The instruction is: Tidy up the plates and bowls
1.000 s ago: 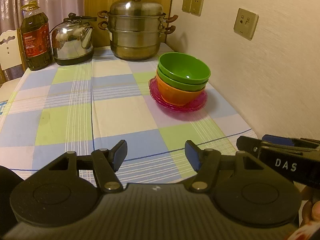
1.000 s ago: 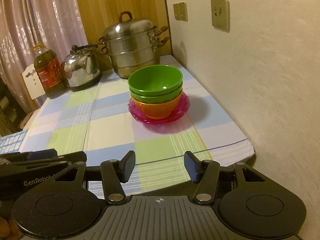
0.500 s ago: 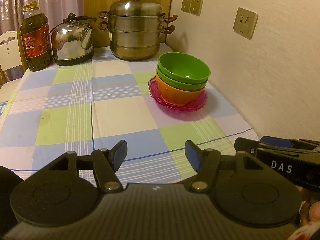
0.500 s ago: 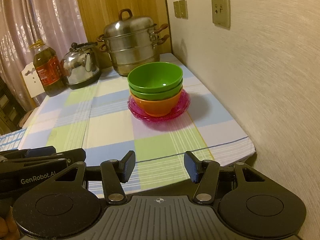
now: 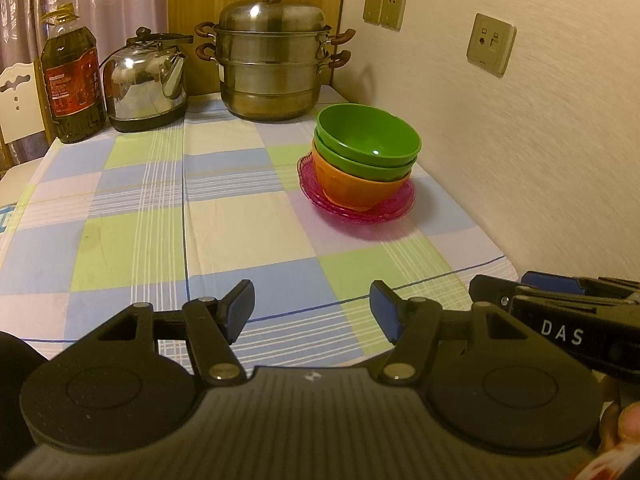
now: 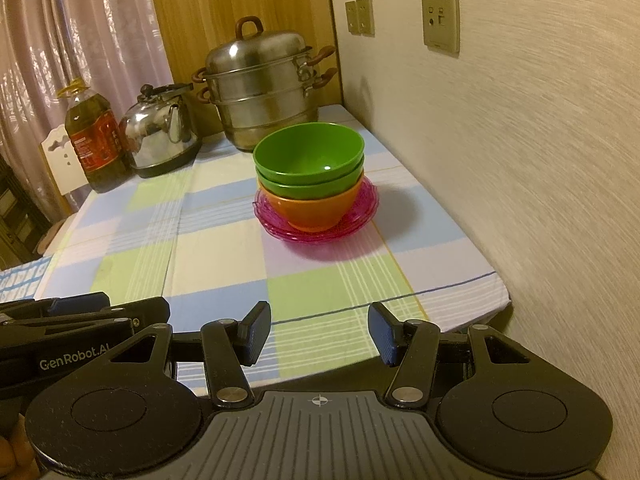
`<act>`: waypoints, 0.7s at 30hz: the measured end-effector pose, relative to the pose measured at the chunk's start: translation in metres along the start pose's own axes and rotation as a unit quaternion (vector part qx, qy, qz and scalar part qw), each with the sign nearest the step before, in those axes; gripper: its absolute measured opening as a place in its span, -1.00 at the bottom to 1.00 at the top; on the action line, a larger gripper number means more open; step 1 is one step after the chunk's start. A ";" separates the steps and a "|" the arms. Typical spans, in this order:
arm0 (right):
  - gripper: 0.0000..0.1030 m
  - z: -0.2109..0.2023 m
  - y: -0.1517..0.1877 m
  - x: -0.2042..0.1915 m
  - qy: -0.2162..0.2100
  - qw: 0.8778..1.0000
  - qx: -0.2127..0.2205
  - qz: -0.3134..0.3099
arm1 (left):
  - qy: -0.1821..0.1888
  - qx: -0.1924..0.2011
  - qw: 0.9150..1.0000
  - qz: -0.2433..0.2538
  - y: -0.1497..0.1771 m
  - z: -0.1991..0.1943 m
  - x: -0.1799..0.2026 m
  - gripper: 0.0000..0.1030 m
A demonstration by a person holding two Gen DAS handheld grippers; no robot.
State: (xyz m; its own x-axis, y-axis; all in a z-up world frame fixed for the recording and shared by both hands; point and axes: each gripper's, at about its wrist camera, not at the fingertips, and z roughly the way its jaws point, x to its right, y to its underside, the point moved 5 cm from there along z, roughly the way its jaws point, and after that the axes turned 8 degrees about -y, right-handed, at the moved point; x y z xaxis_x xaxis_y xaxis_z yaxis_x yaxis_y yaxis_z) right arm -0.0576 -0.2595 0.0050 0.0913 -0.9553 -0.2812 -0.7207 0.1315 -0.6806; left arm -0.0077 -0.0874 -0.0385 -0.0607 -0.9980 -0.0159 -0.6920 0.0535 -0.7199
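Note:
Two green bowls [image 5: 368, 142] [image 6: 310, 156] are nested in an orange bowl [image 5: 352, 192] [image 6: 316, 210], and the stack stands on pink plates [image 5: 394, 208] [image 6: 362, 216] near the wall on the right side of the table. My left gripper [image 5: 312, 310] hovers open over the table's near edge, well short of the stack, with nothing between its fingers. My right gripper [image 6: 318, 330] is open and empty too, just off the near edge. Each gripper shows at the side of the other's view.
A steel steamer pot [image 5: 272, 52], a kettle [image 5: 146, 80] and a bottle of oil [image 5: 72, 80] line the far edge of the checked tablecloth [image 5: 160, 208]. The wall [image 5: 520, 140] runs close along the table's right side. A white chair back [image 5: 16, 100] stands at the far left.

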 end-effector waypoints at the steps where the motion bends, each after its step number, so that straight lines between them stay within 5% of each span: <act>1: 0.05 0.000 0.000 0.000 0.000 1.000 0.000 0.000 | 0.000 0.000 1.000 0.000 0.000 0.000 0.000 0.19; 21: 0.05 0.000 0.000 0.002 0.001 1.000 0.001 0.000 | 0.001 0.001 1.000 0.002 0.000 0.000 0.001 0.19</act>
State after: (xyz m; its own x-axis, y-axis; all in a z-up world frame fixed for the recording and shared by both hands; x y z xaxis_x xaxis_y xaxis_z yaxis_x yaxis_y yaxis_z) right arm -0.0576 -0.2612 0.0044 0.0905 -0.9558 -0.2797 -0.7199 0.1313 -0.6815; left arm -0.0081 -0.0878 -0.0387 -0.0652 -0.9977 -0.0173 -0.6898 0.0576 -0.7217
